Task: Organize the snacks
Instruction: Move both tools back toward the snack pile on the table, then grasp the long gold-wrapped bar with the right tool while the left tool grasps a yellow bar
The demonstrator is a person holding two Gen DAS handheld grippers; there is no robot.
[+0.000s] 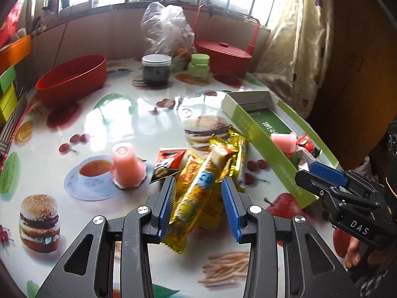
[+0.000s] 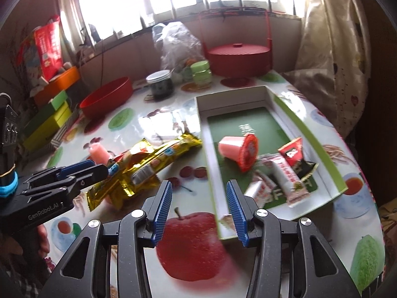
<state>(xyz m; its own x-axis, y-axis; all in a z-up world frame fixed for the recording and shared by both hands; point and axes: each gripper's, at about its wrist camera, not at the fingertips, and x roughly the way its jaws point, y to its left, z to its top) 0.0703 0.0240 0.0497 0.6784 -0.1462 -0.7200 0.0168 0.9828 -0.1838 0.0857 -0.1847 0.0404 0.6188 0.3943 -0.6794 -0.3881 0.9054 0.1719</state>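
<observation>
Left gripper [image 1: 198,193] clamped on gold snack packs [image 1: 198,186]. Right gripper [image 2: 197,198] apart, empty; box [image 2: 310,129] interior with jelly cup [image 2: 239,151] revealed only in right view

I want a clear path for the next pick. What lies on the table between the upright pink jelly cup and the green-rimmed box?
In the left wrist view, between the pink jelly cup and green-rimmed cardboard box lie a small red-and-black sachet and shiny gold snack packets.

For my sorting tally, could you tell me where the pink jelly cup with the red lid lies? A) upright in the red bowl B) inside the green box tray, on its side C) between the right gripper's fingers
B: the pink jelly cup lies tipped on its side inside the green box tray, beside wrapped candies.
</observation>
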